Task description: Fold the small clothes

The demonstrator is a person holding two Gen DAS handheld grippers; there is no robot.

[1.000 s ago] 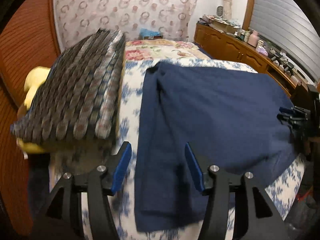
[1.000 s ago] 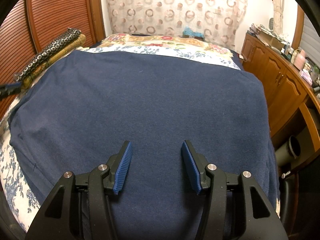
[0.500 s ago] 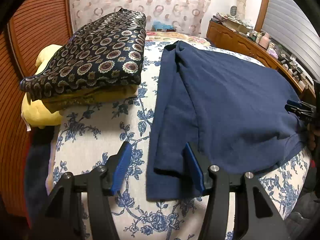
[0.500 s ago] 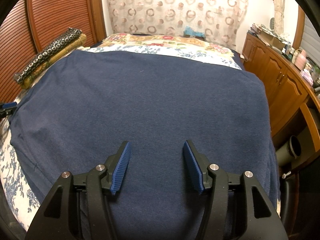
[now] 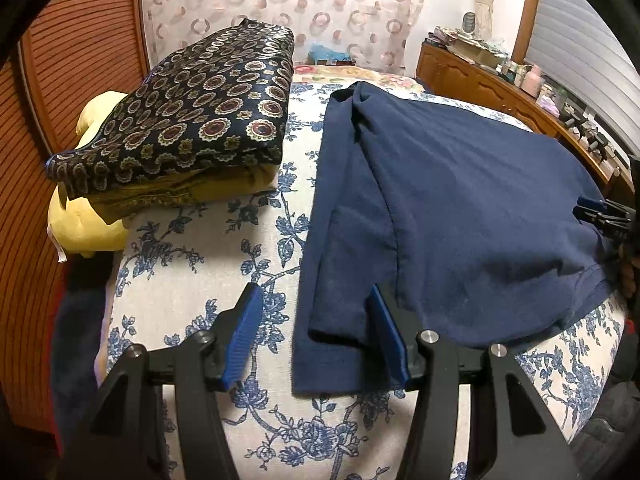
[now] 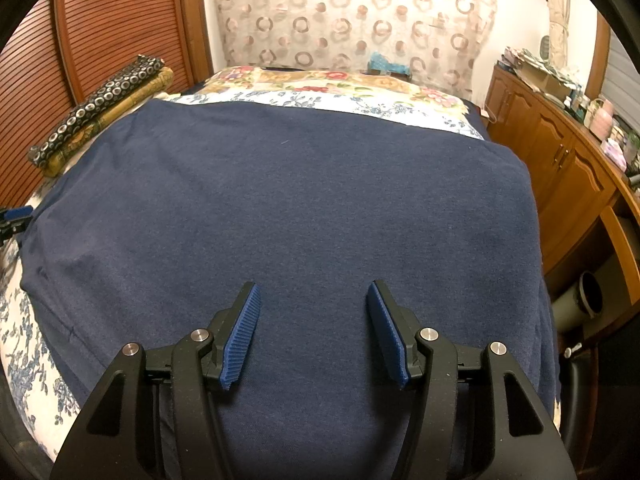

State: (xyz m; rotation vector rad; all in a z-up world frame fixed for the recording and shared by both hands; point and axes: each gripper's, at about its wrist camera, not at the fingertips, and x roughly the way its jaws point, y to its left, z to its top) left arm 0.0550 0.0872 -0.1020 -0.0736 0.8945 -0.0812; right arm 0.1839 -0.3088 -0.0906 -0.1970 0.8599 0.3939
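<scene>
The bed (image 5: 188,272), under a white cover printed with blue flowers, fills the lower half of both views, and the navy garment (image 5: 460,208) lies spread flat over its right side in the left wrist view, filling the middle of the frame in the right wrist view. A folded stack of patterned dark cloth (image 5: 192,120) on yellow cloth sits in the upper left of the left wrist view, apart from the garment, with a wooden sideboard (image 6: 560,152) along the right edge. The left gripper (image 5: 314,336) hovers at the bottom centre with its 2 fingers (image 5: 244,336) standing apart, the garment's near left corner and sleeve hem lying partly between them and not pinched. The right gripper (image 6: 314,332) sits at the bottom centre of its own view, fingers likewise apart over plain flat fabric, nothing clamped. The likely next step is to take an edge for the first fold. The risk on the left is catching only the top layer of the doubled sleeve, or snagging the bed cover with it, so the fold drags crooked. On the right there is no edge under the fingers, so closing there would bunch the cloth into a ridge.
</scene>
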